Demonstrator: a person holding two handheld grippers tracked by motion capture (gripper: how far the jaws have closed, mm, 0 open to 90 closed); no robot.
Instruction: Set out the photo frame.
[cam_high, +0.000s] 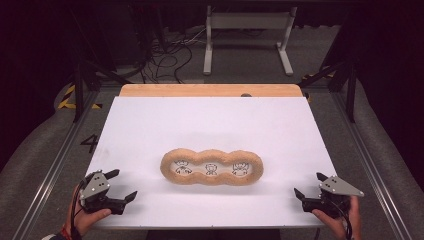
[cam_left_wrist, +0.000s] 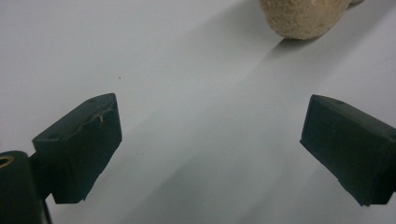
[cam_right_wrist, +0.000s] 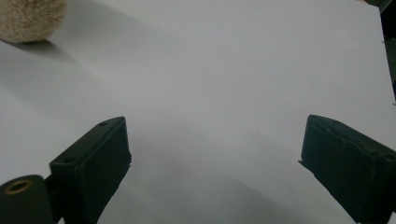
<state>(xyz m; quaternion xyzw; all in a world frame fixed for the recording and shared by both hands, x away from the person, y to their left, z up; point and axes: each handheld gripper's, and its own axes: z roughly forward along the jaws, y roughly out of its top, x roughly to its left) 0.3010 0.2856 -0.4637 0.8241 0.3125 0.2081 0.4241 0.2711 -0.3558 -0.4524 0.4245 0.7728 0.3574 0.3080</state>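
Observation:
A tan, fuzzy three-lobed frame (cam_high: 211, 167) lies flat at the middle of the white table (cam_high: 210, 125); each of its three holes shows a small black line drawing. My left gripper (cam_high: 121, 185) rests open near the table's front left corner, well to the left of the frame, with nothing between its jaws. My right gripper (cam_high: 310, 185) rests open near the front right corner, also holding nothing. One end of the fuzzy frame (cam_left_wrist: 303, 18) appears at the top of the left gripper view beyond the left gripper (cam_left_wrist: 210, 135). The frame's other end (cam_right_wrist: 29, 18) sits top left beyond the right gripper (cam_right_wrist: 215, 158).
A wooden strip (cam_high: 210, 90) borders the table's far edge. Beyond it stand a white metal stand (cam_high: 247, 30) and loose cables (cam_high: 165, 55) on the floor. Metal rails (cam_high: 55, 160) run along both sides of the table.

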